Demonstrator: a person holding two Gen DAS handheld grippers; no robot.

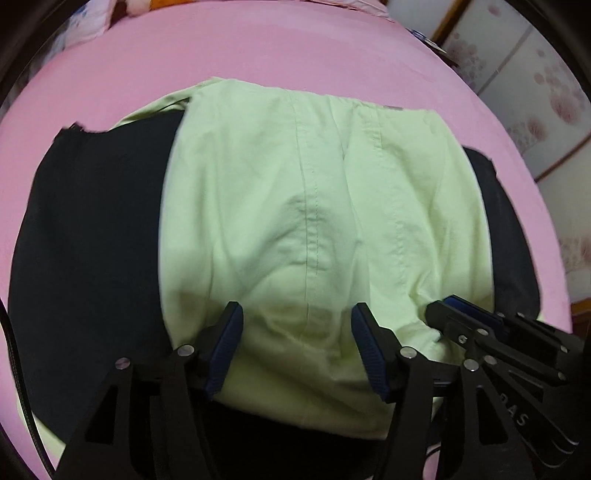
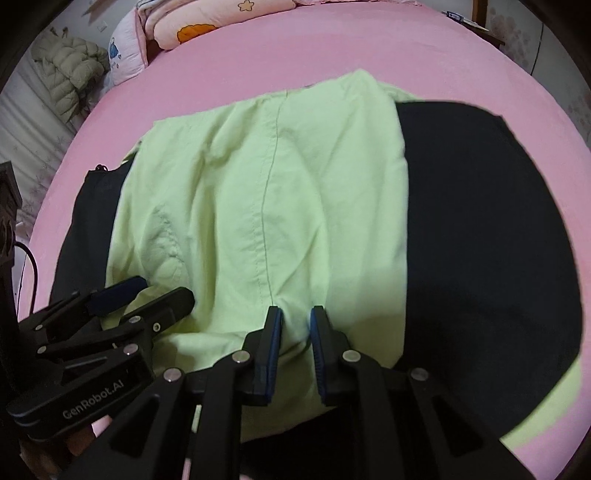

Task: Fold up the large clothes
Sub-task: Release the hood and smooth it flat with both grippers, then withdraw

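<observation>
A light green garment lies folded across a black garment on the pink bed; both also show in the right wrist view, green and black. My left gripper is open, its jaws wide apart over the green cloth's near edge. My right gripper has its jaws close together with a fold of green cloth pinched between them. Each gripper shows in the other's view: the right one and the left one.
The pink bed sheet surrounds the clothes. Pillows and a quilt lie at the head of the bed. A padded jacket hangs at the left. A dark stand with a cable is at the left edge. Floral panels stand at the right.
</observation>
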